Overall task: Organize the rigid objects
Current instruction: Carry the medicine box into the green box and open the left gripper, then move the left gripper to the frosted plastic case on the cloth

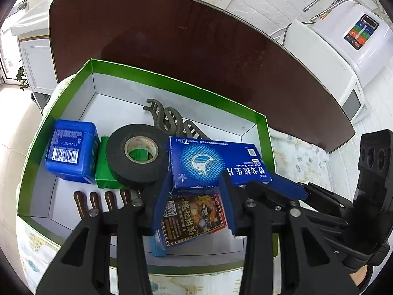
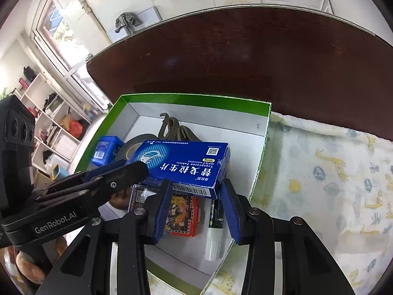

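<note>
A blue medicine box (image 1: 216, 164) (image 2: 186, 164) lies tilted in the green-walled box (image 1: 176, 91) (image 2: 196, 97), resting on a red card pack (image 1: 194, 213) (image 2: 183, 212). My left gripper (image 1: 194, 209) stands open, its fingers either side of the box's near end. My right gripper (image 2: 196, 209) is open too, its fingers flanking the box's barcode end; whether the pads touch is unclear. The green box also holds a black tape roll (image 1: 137, 154), a blue tin (image 1: 71, 151), a green pack (image 1: 104, 169), a hair claw (image 1: 169, 120), and a white marker (image 2: 215, 231).
The green box sits on a patterned cloth (image 2: 331, 184) over a dark brown table (image 1: 184, 56). A white appliance (image 1: 343, 49) stands to the right of the table. Brown handles (image 1: 98, 201) lie in the box's near left. Shelves (image 2: 56, 127) stand at far left.
</note>
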`<action>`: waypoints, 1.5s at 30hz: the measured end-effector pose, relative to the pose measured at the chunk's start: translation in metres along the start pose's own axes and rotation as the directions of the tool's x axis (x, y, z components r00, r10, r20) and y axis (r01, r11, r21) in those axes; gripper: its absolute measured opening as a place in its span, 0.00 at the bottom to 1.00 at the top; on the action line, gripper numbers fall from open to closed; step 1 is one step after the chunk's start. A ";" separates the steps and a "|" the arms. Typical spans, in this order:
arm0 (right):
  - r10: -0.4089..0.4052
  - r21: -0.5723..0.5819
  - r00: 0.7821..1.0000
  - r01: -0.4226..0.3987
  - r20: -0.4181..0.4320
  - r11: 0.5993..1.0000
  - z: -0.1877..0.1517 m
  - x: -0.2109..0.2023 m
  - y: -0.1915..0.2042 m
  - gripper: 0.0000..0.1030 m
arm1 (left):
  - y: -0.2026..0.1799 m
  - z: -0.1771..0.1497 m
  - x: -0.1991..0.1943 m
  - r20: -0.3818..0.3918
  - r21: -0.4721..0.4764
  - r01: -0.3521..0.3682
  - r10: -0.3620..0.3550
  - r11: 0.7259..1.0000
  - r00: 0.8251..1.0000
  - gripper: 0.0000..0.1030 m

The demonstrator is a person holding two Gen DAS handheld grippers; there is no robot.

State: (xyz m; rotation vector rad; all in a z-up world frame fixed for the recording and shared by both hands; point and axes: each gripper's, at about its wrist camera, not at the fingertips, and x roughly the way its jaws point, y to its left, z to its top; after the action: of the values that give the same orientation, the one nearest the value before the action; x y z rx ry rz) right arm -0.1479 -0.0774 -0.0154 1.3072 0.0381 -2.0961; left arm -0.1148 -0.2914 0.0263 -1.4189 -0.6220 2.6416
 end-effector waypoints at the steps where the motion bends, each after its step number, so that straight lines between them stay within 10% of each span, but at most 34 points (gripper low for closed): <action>1: 0.010 0.005 1.000 -0.010 -0.002 1.000 -0.001 -0.001 -0.002 0.43 | -0.001 -0.001 -0.001 -0.002 0.000 -0.001 0.001 1.000 1.000 0.36; 14: 0.052 0.051 0.996 -0.056 0.073 0.997 -0.015 -0.048 -0.032 0.43 | -0.051 -0.006 -0.011 0.017 0.059 0.000 -0.001 0.998 1.000 0.38; 30: -0.127 0.394 0.985 0.073 0.113 0.916 -0.089 -0.126 -0.230 0.43 | -0.207 -0.069 0.084 -0.193 0.257 0.091 -0.041 0.962 0.980 0.40; 45: -0.058 0.474 0.995 0.013 0.081 0.880 -0.111 -0.104 -0.285 0.43 | -0.219 -0.082 0.129 -0.251 0.159 0.039 0.002 0.986 0.968 0.38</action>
State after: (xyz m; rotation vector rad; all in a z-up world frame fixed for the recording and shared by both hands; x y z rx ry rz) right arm -0.1853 0.2381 -0.0742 1.4866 -0.5288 -2.2815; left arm -0.1475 -0.0323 -0.0297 -1.6490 -0.3809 2.3789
